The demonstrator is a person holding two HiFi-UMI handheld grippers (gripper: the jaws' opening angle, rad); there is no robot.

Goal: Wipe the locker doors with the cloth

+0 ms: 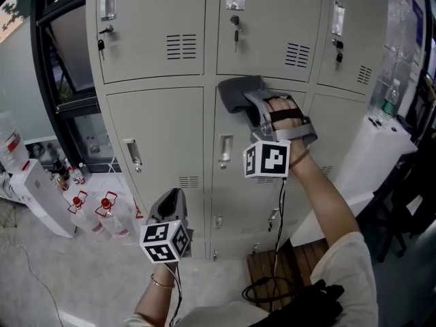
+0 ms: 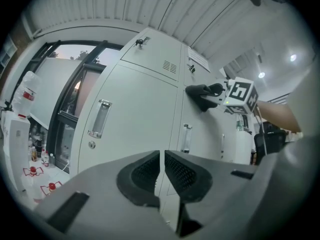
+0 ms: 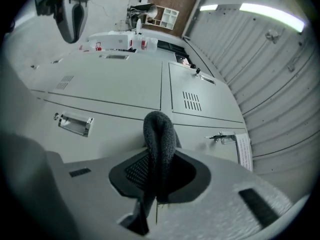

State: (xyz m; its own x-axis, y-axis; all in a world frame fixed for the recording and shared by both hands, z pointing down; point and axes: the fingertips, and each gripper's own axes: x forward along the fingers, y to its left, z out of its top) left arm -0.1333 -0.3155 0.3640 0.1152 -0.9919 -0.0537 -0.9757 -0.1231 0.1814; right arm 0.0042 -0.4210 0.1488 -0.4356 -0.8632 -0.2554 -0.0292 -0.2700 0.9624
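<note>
We are clamping the right gripper [image 1: 261, 109] on the one dark grey cloth [image 1: 238, 92] and, as far as we can judge, pressing it against the top edge of the centre door [image 1: 235, 182] in the middle row, just above the middle of the head view. We are judging the cloth to be light, soft and limp. In the right gripper view it is bulging out of the jaws in a thick fold, so it is likely to bunch and drag rather than lie flat. We are gripping it by a gathered fold deep between the ribbed pads, which seems the right hold, leaving a loose flap free to meet the metal. The painted locker doors [image 1: 157, 26] are looking smooth and stiff, with only the recessed handle [image 1: 225, 150] and the keys [image 1: 236, 26] likely to snag. We are carrying the left gripper [image 1: 169, 206] low, left of centre, its jaws together on nothing. We are counting one cloth, two grippers, three doors in the top row, three in the middle row, a lower row mostly hidden, and three keys hanging in the top locks.
</note>
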